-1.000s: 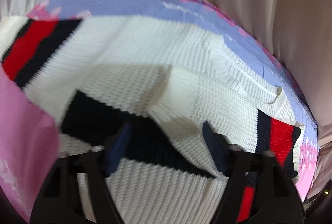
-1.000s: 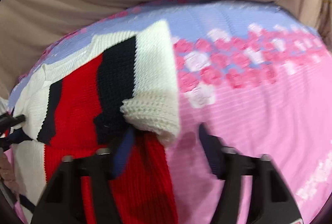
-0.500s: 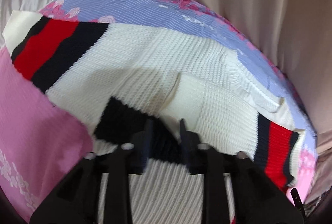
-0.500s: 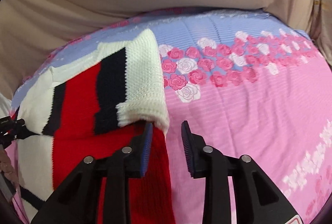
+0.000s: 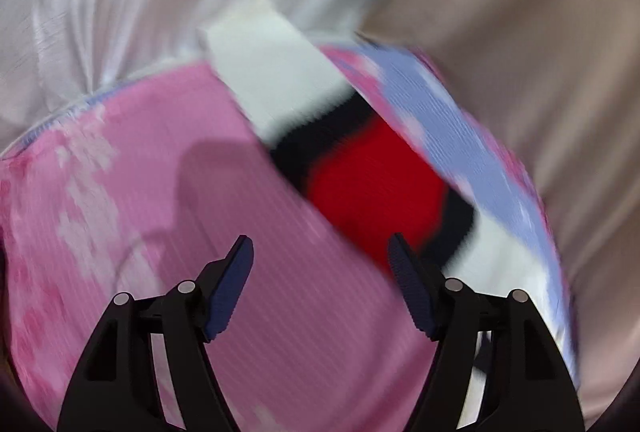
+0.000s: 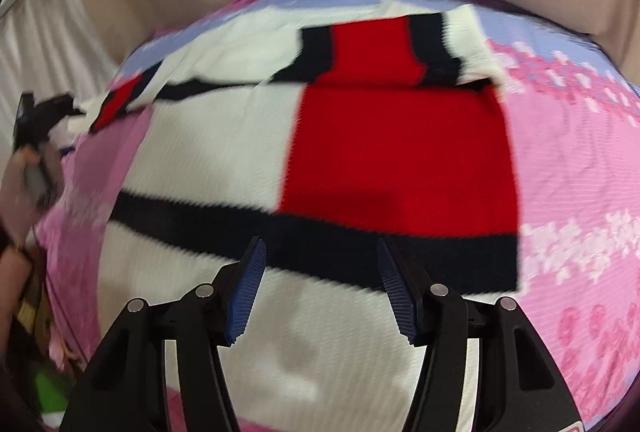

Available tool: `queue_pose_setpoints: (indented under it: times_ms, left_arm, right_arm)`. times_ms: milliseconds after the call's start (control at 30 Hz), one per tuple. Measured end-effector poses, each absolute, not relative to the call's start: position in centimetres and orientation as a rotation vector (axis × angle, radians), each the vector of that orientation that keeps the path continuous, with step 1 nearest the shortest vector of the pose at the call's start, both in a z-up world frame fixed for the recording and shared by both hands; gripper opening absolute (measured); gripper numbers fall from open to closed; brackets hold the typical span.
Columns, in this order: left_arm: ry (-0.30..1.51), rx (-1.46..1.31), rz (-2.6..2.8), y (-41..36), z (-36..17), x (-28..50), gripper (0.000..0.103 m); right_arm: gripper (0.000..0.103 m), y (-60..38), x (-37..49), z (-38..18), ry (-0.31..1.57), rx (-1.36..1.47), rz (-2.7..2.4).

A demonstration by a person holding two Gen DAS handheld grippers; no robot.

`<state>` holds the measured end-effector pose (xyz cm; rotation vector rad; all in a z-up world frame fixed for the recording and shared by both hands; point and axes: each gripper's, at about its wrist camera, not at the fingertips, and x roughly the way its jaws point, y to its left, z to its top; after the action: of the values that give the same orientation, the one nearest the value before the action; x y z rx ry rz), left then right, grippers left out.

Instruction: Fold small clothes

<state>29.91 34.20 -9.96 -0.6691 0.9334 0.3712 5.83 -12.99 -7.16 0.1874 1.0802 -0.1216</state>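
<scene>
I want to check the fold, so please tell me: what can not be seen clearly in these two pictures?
- Left wrist view: the sweater sleeve is smeared by motion blur, and the right finger hides where it joins the body.
- Right wrist view: the sweater has its near hem hidden behind the gripper fingers.
- Right wrist view: the left gripper is small and blurred at the left edge.

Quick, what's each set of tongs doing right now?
Left tongs: just opened, empty, over the pink sheet.
Right tongs: just opened, empty, above the sweater.

Chunky ribbed knit sweater (image 6: 248,152) on seemingly finely ribbed, matt cloth bedspread (image 6: 580,160)
</scene>
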Motion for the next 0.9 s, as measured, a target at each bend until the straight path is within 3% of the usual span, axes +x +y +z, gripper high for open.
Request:
queue_pose_setpoints:
  times_ms: [167, 233, 267, 300, 400, 600, 767, 900]
  left_arm:
    - [0.910, -0.808, 0.443, 40.3, -12.5, 33.9, 0.067]
    - [0.940, -0.877, 0.429, 41.4, -14.4, 35.2, 0.048]
    - [0.946, -0.867, 0.443, 41.5, -14.6, 35.6, 0.034]
    - [0.939, -0.838, 0.448, 41.2, -14.4, 35.8, 0.003]
    - [0.924, -0.779, 0.400, 40.1, -13.0, 36.9, 0.003]
    - [0.765, -0.567, 0.200, 32.4, -2.8, 36.6, 0.003]
    - [0.687, -0.400, -0.157, 17.3, 5.6, 35.1, 0.003]
    - [0.803, -0.279, -0.395, 2.8, 4.2, 33.1, 0.008]
  right_arm:
    - [0.058, -9.5, 6.6, -7.3, 1.103, 0.120, -0.079]
    - [0.059, -9.0, 6.8, -6.9, 1.102, 0.112, -0.087]
    - [0.060, -9.0, 6.8, -6.7, 1.099, 0.111, -0.094]
    - [0.060, -9.0, 6.9, -6.7, 1.098, 0.110, -0.102]
    - [0.060, -9.1, 6.7, -6.5, 1.093, 0.117, -0.120]
    - [0.060, -10.0, 6.5, -6.2, 1.072, 0.144, -0.128]
    - [0.060, -11.5, 6.1, -5.9, 1.042, 0.181, -0.142]
    - [0.061, -14.4, 5.0, -5.7, 1.011, 0.224, -0.199]
